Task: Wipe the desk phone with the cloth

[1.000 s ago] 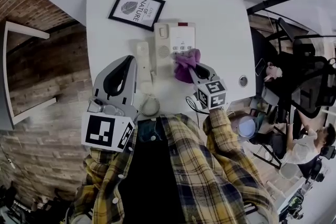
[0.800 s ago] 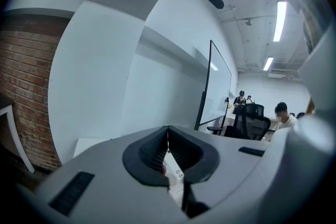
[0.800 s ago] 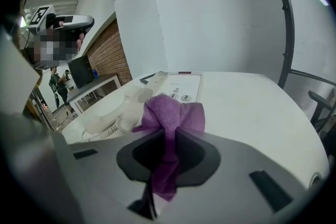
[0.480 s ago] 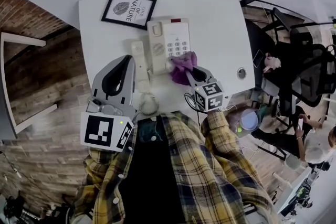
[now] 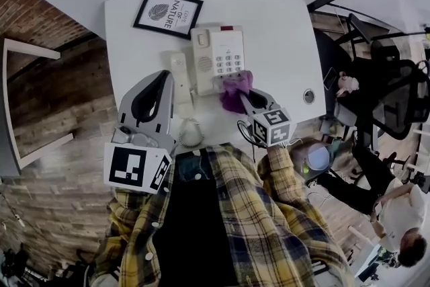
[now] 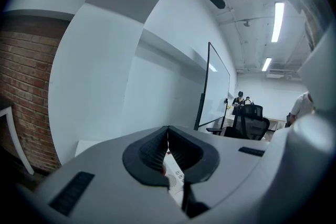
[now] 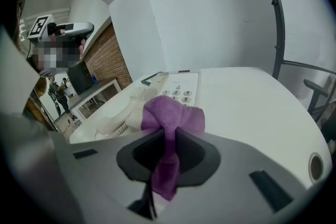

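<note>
Purple cloth (image 7: 171,114) in right tool (image 7: 167,134), at front edge of desk phone (image 5: 218,58).

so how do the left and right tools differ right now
The right tool is shut on the purple cloth; the left tool is shut on nothing. The right tool has the cloth at the desk phone's near edge; the left tool is off to its left, by the handset. Both are grey with marker cubes.

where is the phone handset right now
In the head view the handset lies off its cradle on the white table, directly left of the phone base, with the picture frame beyond it.
</note>
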